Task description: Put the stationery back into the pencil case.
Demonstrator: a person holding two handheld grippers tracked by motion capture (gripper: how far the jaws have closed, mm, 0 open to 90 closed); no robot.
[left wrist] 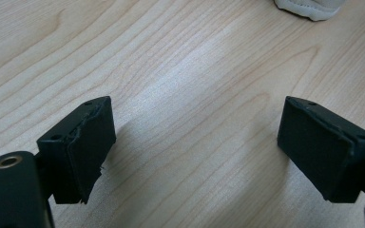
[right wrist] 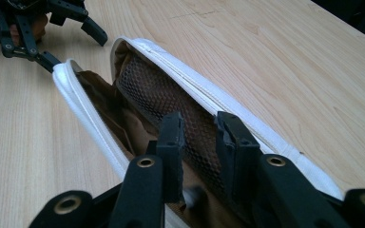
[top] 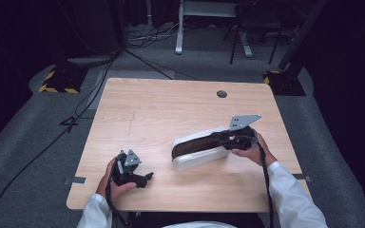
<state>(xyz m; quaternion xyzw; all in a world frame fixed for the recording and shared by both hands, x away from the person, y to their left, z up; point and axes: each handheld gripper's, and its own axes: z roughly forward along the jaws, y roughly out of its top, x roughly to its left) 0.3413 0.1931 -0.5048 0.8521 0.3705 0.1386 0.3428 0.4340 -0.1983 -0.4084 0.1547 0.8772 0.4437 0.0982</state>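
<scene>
A long white pouch [top: 195, 154] with a brown lining lies unzipped on the wooden table [top: 171, 104], right of the middle. Its brown mesh inner pocket [right wrist: 157, 90] shows between the white zipped rims. My right gripper [top: 217, 138] is at the pouch's right end, its jaws [right wrist: 198, 126] a narrow gap apart inside the opening. A small metal piece [right wrist: 190, 195] sits low between them; whether it is pinched is unclear. My left gripper [top: 147, 178] rests near the front left edge, open wide [left wrist: 195, 137] over bare wood, just short of the pouch's left tip [left wrist: 309, 7].
A round cable hole [top: 222, 94] sits at the table's far edge. Beyond the table are grey floor, cables [top: 100, 80], stand bases and desk legs [top: 179, 33]. The table's front edge lies close under both hands.
</scene>
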